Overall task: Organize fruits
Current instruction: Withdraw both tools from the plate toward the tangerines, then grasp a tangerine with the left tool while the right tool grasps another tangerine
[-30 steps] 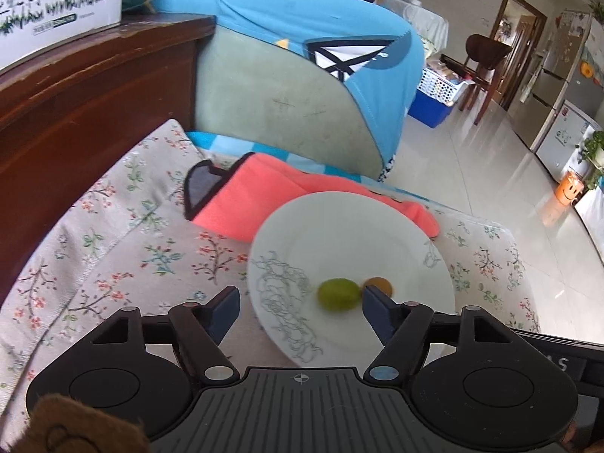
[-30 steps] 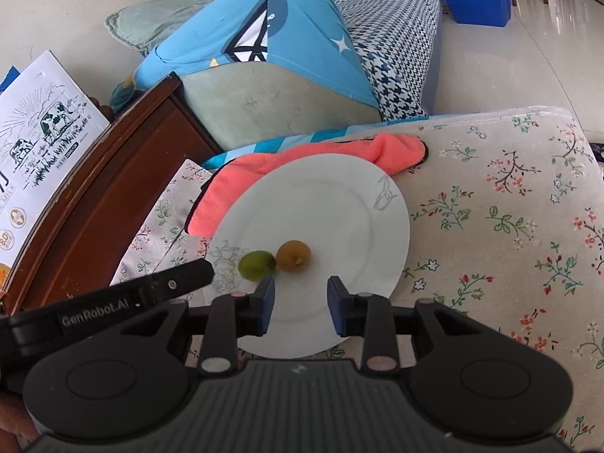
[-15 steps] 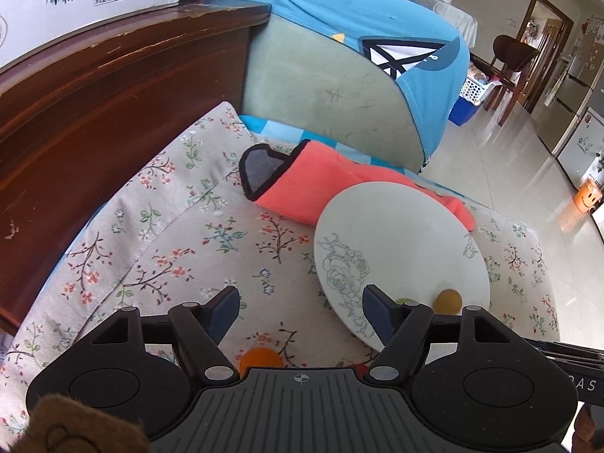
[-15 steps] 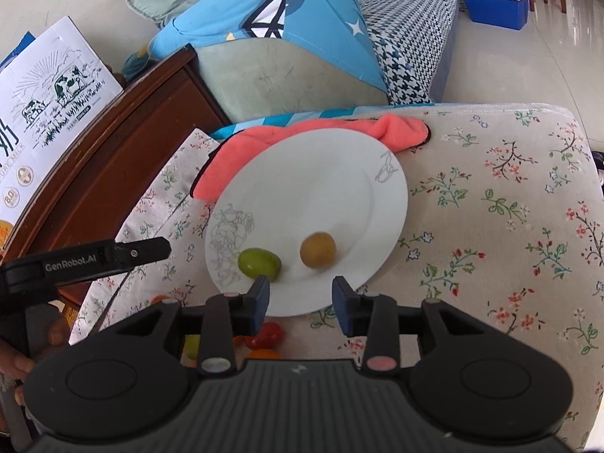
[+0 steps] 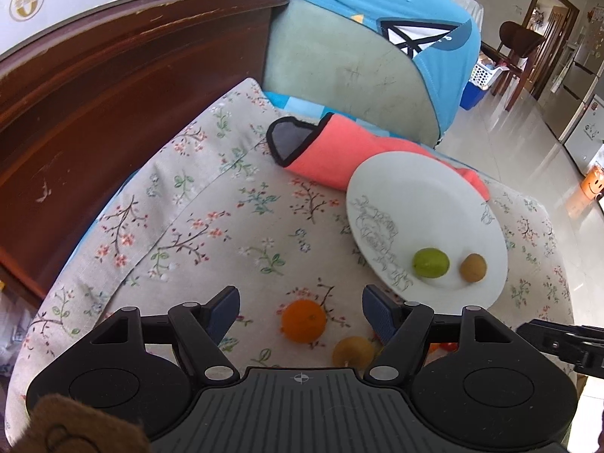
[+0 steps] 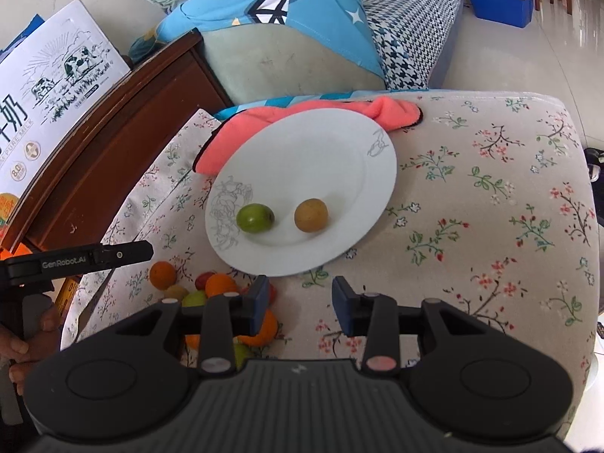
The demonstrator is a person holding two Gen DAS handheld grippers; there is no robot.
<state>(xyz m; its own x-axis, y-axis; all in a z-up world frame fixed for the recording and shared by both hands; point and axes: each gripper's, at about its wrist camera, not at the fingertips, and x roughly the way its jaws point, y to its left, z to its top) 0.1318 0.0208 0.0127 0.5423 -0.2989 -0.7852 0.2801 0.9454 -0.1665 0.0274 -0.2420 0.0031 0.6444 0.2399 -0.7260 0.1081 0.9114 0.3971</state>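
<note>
A white plate (image 6: 321, 151) lies on the floral cover, with a green fruit (image 6: 255, 218) and a brown fruit (image 6: 310, 214) on it, slightly apart. My right gripper (image 6: 301, 302) hovers just short of the plate's near rim, open by a narrow gap with nothing between its fingers. Left of it lies a heap of several orange, red and green fruits (image 6: 211, 290). My left gripper (image 5: 301, 307) is wide open over an orange (image 5: 304, 320), with a yellow-brown fruit (image 5: 353, 351) beside it. The plate (image 5: 426, 204) lies to its right.
A coral cloth (image 5: 339, 154) lies partly under the plate's far side. A dark wooden cabinet (image 5: 113, 87) with a milk carton (image 6: 49, 87) bounds the left. A blue cushion (image 6: 287, 3) sits behind. The cover drops to tiled floor (image 5: 528, 132) on the right.
The left gripper swung left away from the plate, and the orange and yellow-brown fruit came into view between its fingers. The right gripper drew back from the plate and its jaws widened slightly.
</note>
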